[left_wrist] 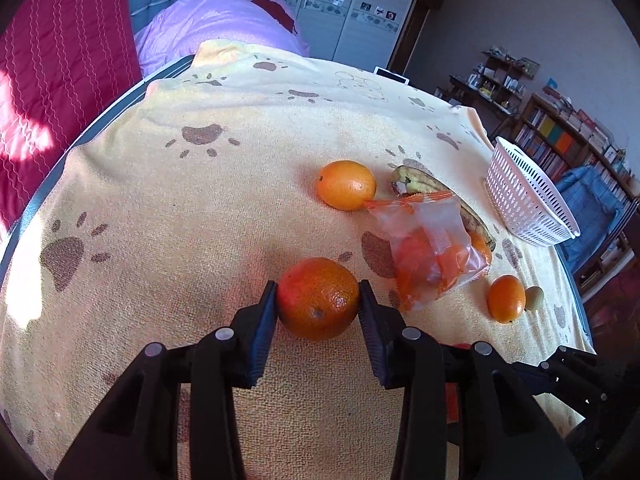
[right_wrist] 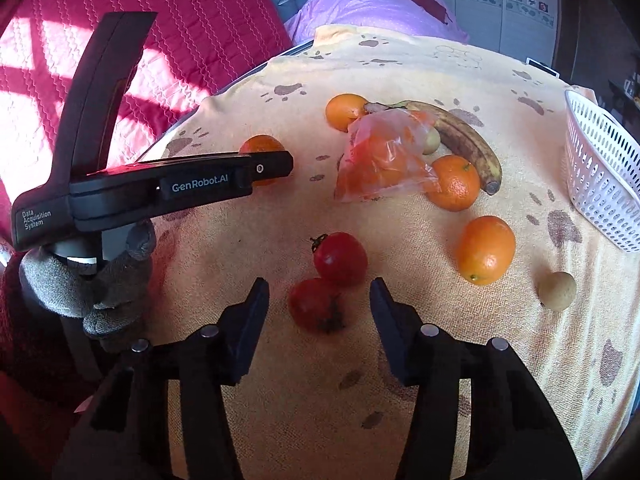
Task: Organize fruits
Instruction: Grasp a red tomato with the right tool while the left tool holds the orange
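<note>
Between the left gripper's [left_wrist: 319,298] pads, an orange [left_wrist: 318,304].

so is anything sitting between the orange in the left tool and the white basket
Yes. The orange sits clamped in the left tool; the plastic bag, banana and a smaller orange lie on the cloth toward the white basket.

four oranges [right_wrist: 485,250], two tomatoes [right_wrist: 340,258], one banana [right_wrist: 460,136], one basket [right_wrist: 600,176].
</note>
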